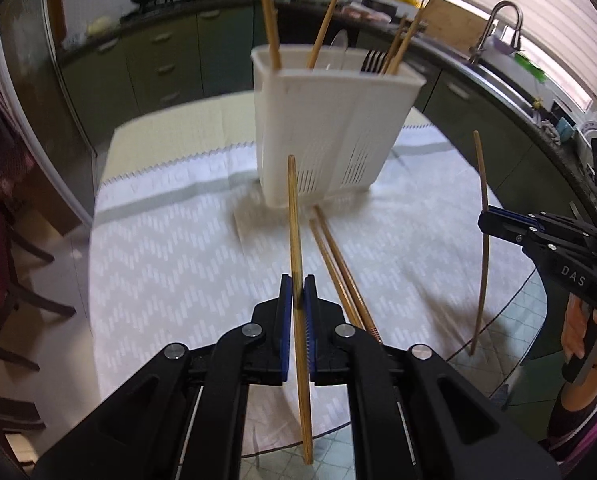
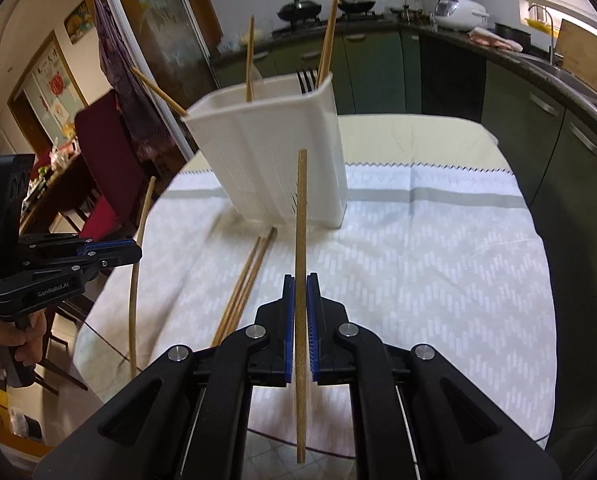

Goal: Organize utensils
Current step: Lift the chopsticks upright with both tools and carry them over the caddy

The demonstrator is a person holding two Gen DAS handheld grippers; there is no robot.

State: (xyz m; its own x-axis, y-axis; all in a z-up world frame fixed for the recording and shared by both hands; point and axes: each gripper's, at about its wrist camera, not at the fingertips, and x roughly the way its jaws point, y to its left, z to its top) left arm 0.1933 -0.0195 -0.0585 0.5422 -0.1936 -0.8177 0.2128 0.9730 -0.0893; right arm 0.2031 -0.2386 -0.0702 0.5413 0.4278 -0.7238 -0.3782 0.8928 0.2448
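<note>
A white slotted utensil holder (image 1: pixel 330 120) (image 2: pixel 274 152) stands on the cloth-covered table, with several chopsticks and a fork (image 1: pixel 372 60) sticking out of its top. My left gripper (image 1: pixel 297 292) is shut on a wooden chopstick (image 1: pixel 294 216), held upright above the table in front of the holder. My right gripper (image 2: pixel 301 292) is shut on another chopstick (image 2: pixel 301 208), also upright. Each view shows the other gripper at its side with its chopstick (image 1: pixel 483 240) (image 2: pixel 138 264). Loose chopsticks (image 1: pixel 338 256) (image 2: pixel 246 276) lie on the cloth between both grippers and the holder.
A grey-white patterned cloth (image 1: pixel 170 248) covers the round glass table (image 1: pixel 514 320). Dark red chairs (image 2: pixel 106 160) stand at the left. Green kitchen cabinets (image 2: pixel 378 68), a stove with woks (image 2: pixel 298 10) and a sink with a tap (image 1: pixel 498 28) ring the room behind.
</note>
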